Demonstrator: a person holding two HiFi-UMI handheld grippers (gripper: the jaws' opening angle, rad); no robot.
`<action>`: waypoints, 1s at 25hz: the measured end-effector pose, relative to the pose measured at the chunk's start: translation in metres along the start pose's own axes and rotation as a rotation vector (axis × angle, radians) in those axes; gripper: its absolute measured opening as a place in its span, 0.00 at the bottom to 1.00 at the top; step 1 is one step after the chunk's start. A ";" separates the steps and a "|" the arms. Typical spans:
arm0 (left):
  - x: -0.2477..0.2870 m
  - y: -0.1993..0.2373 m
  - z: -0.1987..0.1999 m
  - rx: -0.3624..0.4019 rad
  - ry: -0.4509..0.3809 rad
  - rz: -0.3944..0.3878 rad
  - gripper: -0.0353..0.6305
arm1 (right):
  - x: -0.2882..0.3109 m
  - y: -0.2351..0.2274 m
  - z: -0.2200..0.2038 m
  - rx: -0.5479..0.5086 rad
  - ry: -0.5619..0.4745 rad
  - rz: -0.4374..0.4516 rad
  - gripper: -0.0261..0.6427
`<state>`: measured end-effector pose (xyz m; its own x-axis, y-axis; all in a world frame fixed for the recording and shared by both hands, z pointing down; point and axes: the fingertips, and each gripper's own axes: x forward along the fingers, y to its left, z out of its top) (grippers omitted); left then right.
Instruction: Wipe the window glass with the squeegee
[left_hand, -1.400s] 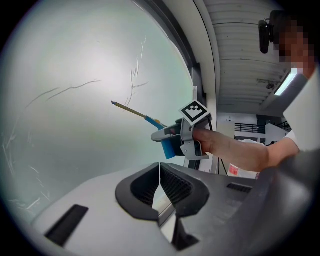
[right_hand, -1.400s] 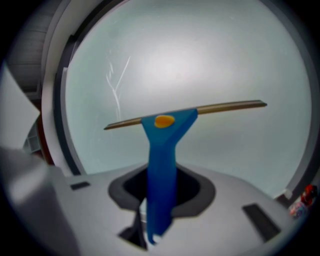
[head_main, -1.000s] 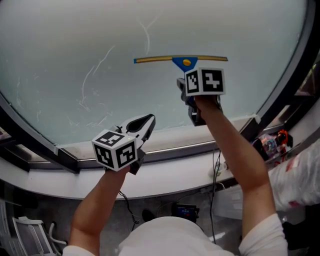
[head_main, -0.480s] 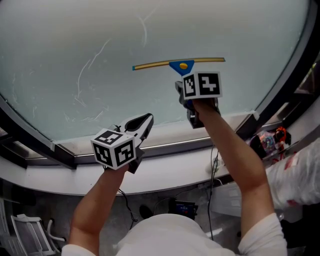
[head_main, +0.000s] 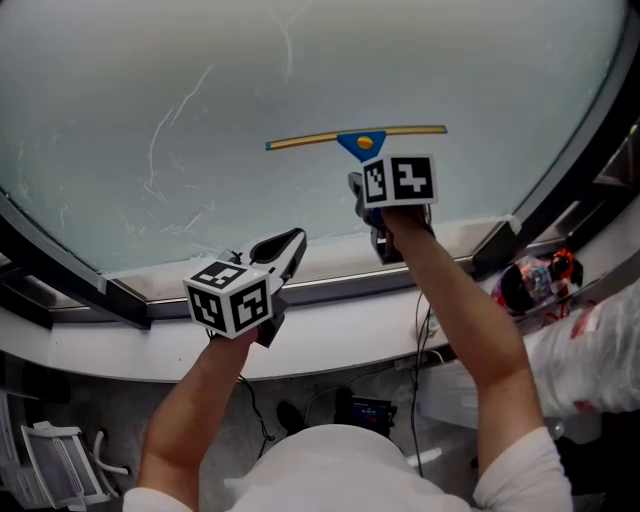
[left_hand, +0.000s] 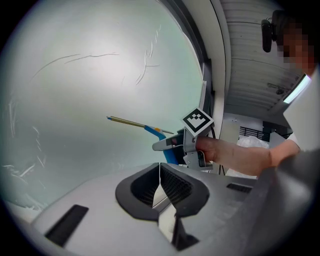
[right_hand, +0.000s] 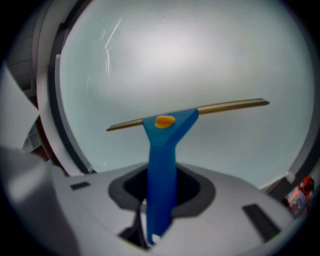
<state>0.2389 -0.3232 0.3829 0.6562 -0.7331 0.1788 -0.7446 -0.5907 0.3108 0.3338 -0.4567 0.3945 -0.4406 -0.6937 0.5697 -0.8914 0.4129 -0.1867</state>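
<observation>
1. This looks like a plain indoor workroom or utility space. A large pane of frosted window glass (head_main: 300, 70) sits in a dark frame (head_main: 70, 275) above a bare white sill (head_main: 330, 335).
2. Loose cables (head_main: 425, 335) hang below the sill towards a grey floor (head_main: 100, 410), where a small dark device (head_main: 362, 412) lies.
3. Filled plastic bags (head_main: 590, 350) are heaped at the right, and a white wire rack (head_main: 50, 465) stands at the lower left.
4. The left gripper view shows ribbed grey panels (left_hand: 250, 65) and a strip light (left_hand: 296, 89) beside the window.
</observation>
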 end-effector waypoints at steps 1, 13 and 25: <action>0.001 0.001 -0.002 -0.003 0.003 0.001 0.09 | 0.002 -0.001 -0.004 0.000 0.006 -0.001 0.22; 0.006 0.008 -0.026 -0.045 0.028 0.016 0.09 | 0.021 -0.008 -0.037 0.021 0.056 0.007 0.22; 0.013 0.012 -0.045 -0.068 0.056 0.021 0.09 | 0.035 -0.013 -0.060 0.023 0.089 0.015 0.22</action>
<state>0.2438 -0.3243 0.4308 0.6475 -0.7242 0.2372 -0.7497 -0.5496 0.3688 0.3365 -0.4509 0.4653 -0.4434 -0.6321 0.6355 -0.8877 0.4079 -0.2136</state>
